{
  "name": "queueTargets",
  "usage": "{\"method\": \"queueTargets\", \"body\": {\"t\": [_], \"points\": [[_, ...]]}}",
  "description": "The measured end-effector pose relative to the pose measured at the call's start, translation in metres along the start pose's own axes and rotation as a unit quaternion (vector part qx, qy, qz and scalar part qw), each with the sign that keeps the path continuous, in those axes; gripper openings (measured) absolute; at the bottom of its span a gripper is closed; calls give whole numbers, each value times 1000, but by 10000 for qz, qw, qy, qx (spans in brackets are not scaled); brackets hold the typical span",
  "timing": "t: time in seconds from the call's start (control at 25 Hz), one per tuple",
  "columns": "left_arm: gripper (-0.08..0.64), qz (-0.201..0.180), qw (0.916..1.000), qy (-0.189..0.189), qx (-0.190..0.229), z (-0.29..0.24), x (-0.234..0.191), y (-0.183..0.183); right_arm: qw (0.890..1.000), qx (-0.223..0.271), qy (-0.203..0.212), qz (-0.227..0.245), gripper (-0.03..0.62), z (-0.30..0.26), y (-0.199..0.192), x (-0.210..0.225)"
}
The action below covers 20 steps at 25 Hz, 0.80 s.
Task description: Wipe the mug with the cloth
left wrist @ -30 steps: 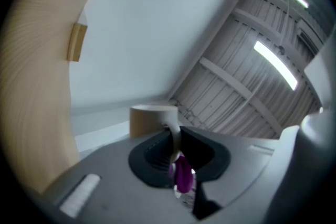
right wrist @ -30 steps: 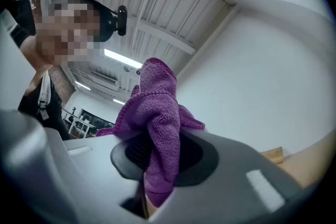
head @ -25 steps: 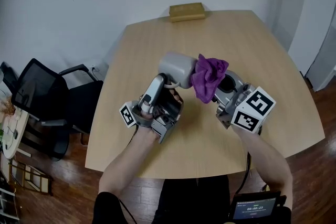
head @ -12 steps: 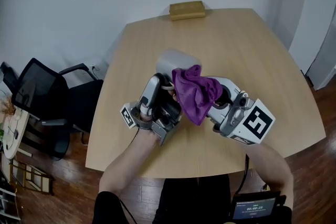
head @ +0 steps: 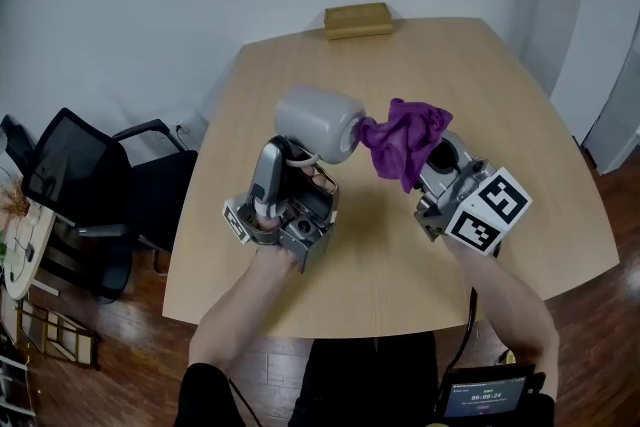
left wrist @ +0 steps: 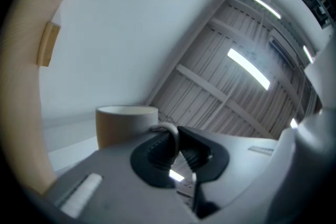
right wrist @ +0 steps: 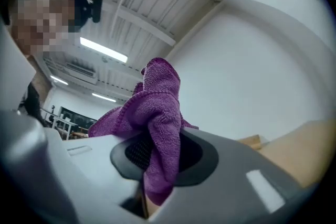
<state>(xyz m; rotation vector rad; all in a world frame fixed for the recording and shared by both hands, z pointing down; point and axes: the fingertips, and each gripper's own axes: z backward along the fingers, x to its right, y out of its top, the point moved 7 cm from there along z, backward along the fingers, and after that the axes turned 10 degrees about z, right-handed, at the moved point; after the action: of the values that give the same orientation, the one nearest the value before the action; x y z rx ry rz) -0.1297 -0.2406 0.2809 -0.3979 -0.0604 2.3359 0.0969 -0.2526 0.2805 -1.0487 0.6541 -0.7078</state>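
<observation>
Purple cloth (head: 405, 137), bunched and fuzzy, is pinched between the closed jaws of the right hand-held gripper (head: 436, 158). The right gripper view shows the fabric squeezed tight between the pads and hanging out on both sides.

The cloth's left end presses against the right-hand end of a pale mug (head: 318, 122). The mug is held in the air on its side, above the middle of a light wooden bench (head: 500, 95). The left hand-held gripper (head: 297, 158) carries it. Its jaws are clamped on the thin loop of the mug's handle (left wrist: 171, 132), as the left gripper view shows plainly.

Judging from this, the wiping is under way. Both things are picked up and the cloth is in contact with the mug. How much of the surface has been covered cannot be told, because no dirt or wet marks show. The long side of the mug facing the camera and the part round the handle are bare of cloth. They would probably still need a pass, and then the mug must be set down.

For writing, the mug and cloth show no brand or label. Each hand-held gripper bears a cube of black-and-white square markers, which are patterns and not words. A small screen (head: 487, 399) at the near edge shows figures too small to read. A tan block (head: 356, 20) at the far edge is unmarked.
</observation>
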Motion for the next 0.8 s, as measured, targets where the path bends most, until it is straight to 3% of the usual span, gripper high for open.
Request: {"method": "queueTargets", "body": {"t": [0.16, 0.24, 0.48, 0.6, 0.72, 0.8], "points": [[32, -35, 10000, -41, 37, -3, 3, 3, 9826, 641, 1305, 1153, 72, -5, 31, -65], [32, 30, 10000, -29, -38, -4, 0, -2, 9788, 590, 1517, 1246, 72, -8, 30, -81], [32, 301, 9991, -135, -273, -7, -1, -17, 9877, 466, 1025, 1085, 72, -8, 23, -60], [31, 169, 9992, -178, -300, -8, 2, -13, 9930, 107, 312, 1136, 72, -11, 11, -30], [32, 94, 9994, -253, -238, -6, 4, -7, 9957, -384, -441, 724, 72, -6, -4, -1], [32, 8, 9993, -324, -211, -6, 7, -5, 9973, -299, -503, 453, 72, -1, -4, 7]]}}
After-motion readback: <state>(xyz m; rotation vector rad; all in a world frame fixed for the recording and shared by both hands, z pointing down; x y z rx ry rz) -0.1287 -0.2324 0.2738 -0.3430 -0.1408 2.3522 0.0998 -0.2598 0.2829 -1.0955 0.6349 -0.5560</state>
